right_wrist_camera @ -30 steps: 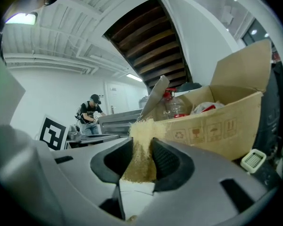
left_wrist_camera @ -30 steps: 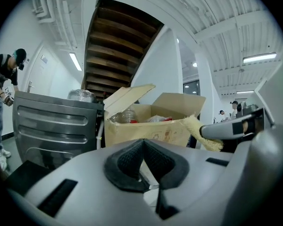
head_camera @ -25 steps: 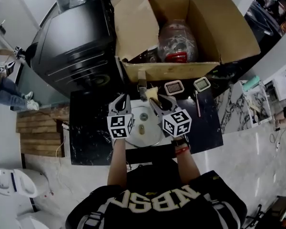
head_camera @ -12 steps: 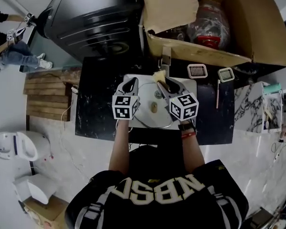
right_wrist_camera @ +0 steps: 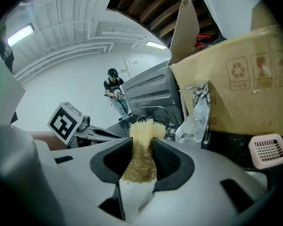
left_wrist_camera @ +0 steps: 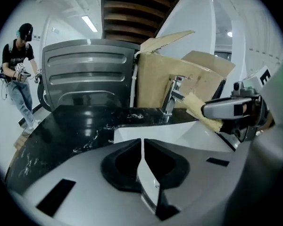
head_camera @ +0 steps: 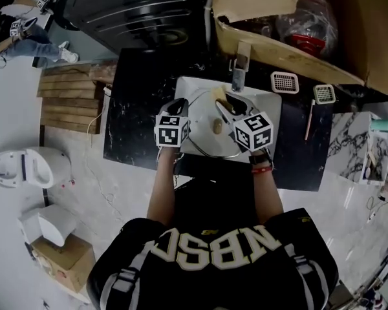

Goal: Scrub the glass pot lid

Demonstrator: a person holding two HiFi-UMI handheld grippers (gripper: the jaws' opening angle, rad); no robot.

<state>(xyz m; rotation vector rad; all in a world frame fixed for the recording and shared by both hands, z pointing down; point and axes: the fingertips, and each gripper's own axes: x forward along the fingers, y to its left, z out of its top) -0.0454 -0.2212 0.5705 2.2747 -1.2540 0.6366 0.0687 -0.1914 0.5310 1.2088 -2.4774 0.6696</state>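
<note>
The glass pot lid (head_camera: 204,142), with a brass knob (head_camera: 216,126), sits tilted over the white sink (head_camera: 266,112). My left gripper (head_camera: 179,104) is shut on the lid's left rim. In the left gripper view the thin metal rim (left_wrist_camera: 148,180) shows edge-on between the jaws. My right gripper (head_camera: 227,101) is shut on a yellow scrub pad (right_wrist_camera: 141,149) at the lid's far edge, just in front of the faucet (head_camera: 238,68). The left gripper view shows the pad (left_wrist_camera: 200,109) in the right gripper (left_wrist_camera: 231,108).
A black marble counter (head_camera: 136,121) surrounds the sink. Two white slotted strainers (head_camera: 285,81) (head_camera: 324,93) and a thin stick (head_camera: 308,126) lie at the right. An open cardboard box (head_camera: 349,50) and a black appliance (head_camera: 136,11) stand behind. A person (left_wrist_camera: 19,74) stands far left.
The head view has swung, so the sink sits higher and further right in the picture. Both grippers keep their holds and stay over the sink with the lid between them.
</note>
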